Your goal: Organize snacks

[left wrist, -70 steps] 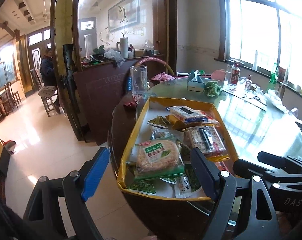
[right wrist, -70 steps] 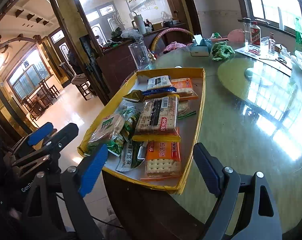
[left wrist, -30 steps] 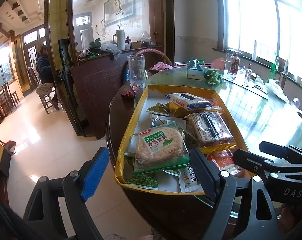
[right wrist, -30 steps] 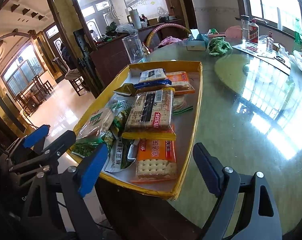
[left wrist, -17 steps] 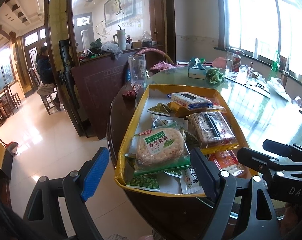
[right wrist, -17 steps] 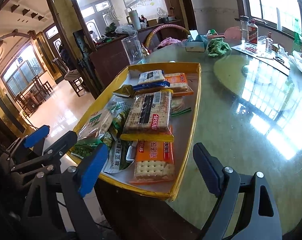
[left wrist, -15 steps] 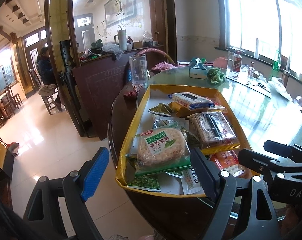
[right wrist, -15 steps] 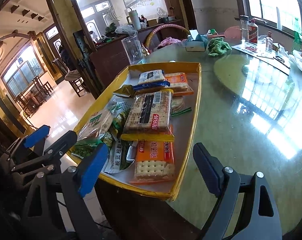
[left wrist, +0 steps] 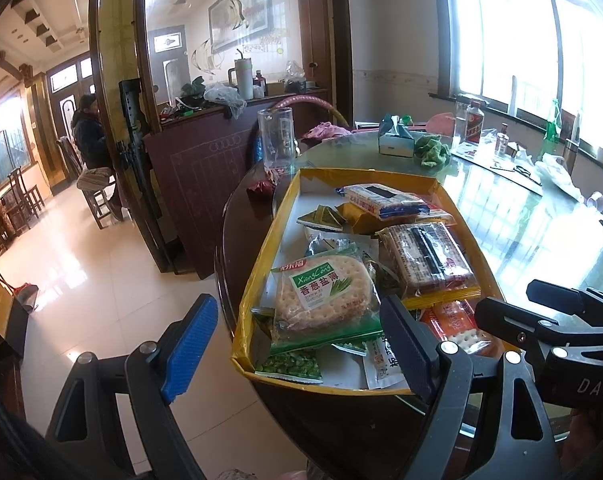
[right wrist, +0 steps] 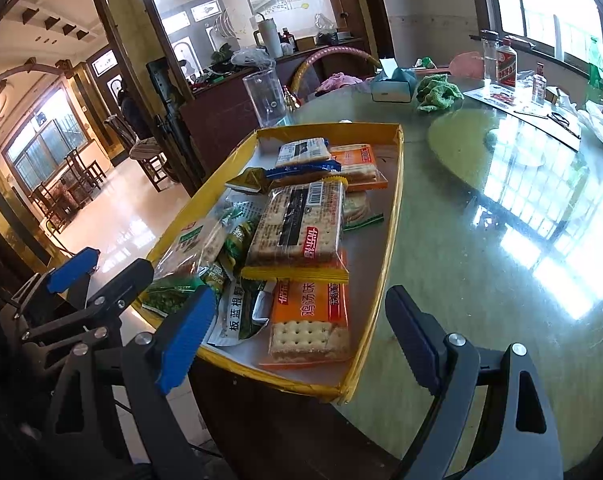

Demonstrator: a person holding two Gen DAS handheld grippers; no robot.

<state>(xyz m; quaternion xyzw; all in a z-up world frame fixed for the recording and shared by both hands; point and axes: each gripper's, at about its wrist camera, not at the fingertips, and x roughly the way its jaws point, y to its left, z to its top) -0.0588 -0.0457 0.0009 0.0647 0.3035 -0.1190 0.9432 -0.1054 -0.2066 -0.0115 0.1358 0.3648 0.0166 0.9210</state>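
Left wrist view. Compared with a couple of seconds ago, the shallow yellow-rimmed cardboard tray (left wrist: pixel 261 276) of snacks sits a little nearer and lower in frame; the camera has drifted in toward it, nothing in the tray has shifted. That reads as an approach, no packet taken. Left tongs (left wrist: pixel 297 344) spread wide, nothing between the blue pads, hovering off the near edge of the round glass-topped surface (left wrist: pixel 521 236), over the floor and the tray's near corner. Right tongs show at the right edge as black fingers, just beside the tray's near right corner. Round scallion-cracker packet in clear-and-green wrap (left wrist: pixel 323 298) lies topmost on the near left, tilted over small green sachets. Brown cracker block in yellow-edged wrap (left wrist: pixel 427 262) lies to its right.

Right wrist view. Same slow closing-in on the tray; contents unchanged. Right tongs (right wrist: pixel 297 344) released, empty, just short of the tray's near rim. Orange soda-cracker packet (right wrist: pixel 309 320) lies flat nearest them, its far end tucked under the brown block. A blue-and-white packet (right wrist: pixel 301 156) and a second orange packet (right wrist: pixel 357 164) sit at the far end.

Snacks all lie in the tray, loosely heaped and overlapping, not in rows. Whether this heap is sorted or awaits sorting cannot be told.
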